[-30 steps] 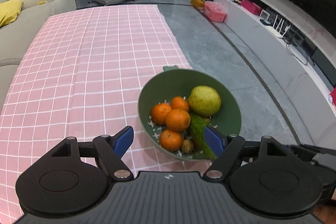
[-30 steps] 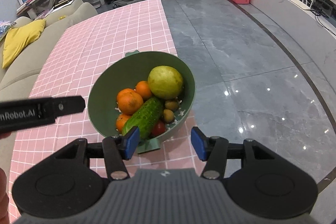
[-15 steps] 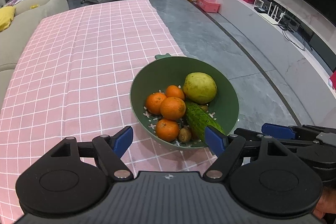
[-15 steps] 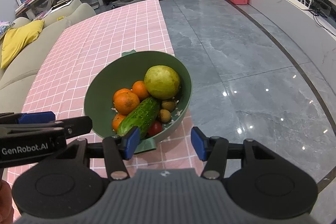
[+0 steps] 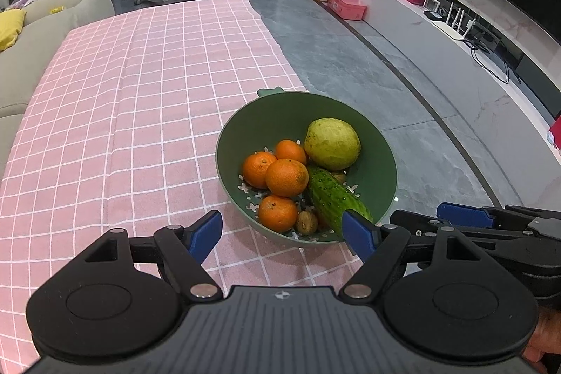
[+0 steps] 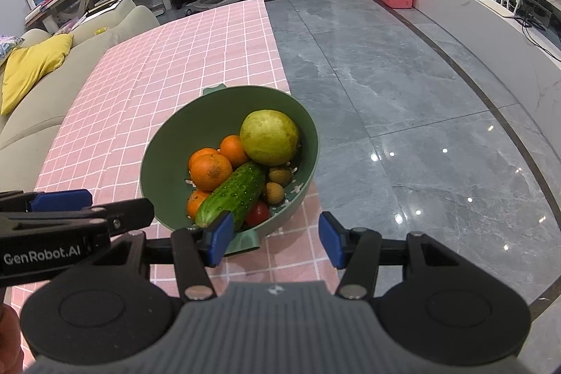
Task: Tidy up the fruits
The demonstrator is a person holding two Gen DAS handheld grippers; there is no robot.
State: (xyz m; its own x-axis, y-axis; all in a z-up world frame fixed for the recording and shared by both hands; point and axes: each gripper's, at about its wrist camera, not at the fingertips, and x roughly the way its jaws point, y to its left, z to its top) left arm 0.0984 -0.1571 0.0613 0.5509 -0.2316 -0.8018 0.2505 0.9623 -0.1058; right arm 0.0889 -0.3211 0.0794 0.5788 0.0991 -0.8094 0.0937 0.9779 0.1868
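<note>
Fruits: four oranges [image 5: 286, 177], a pear [image 5: 331, 143], a cucumber [image 5: 333, 198], small brown fruits [image 6: 277, 183] and a tomato [image 6: 257, 213] lie together in the green bowl [image 5: 280, 114] at the right edge of the pink-checked surface [image 5: 122, 114]. Over the last second both tongs, left [image 5: 282, 232] and right [image 6: 273, 242], have drawn level just short of the bowl, jaws apart and empty. The fruit has not moved. This fits either an approach to pick or a finished gathering.

White lettering reads "GenRobot.AI" on the black side of the left gripper [image 6: 59, 204], seen low left in the right wrist view. Nothing else is legible in either view.
</note>
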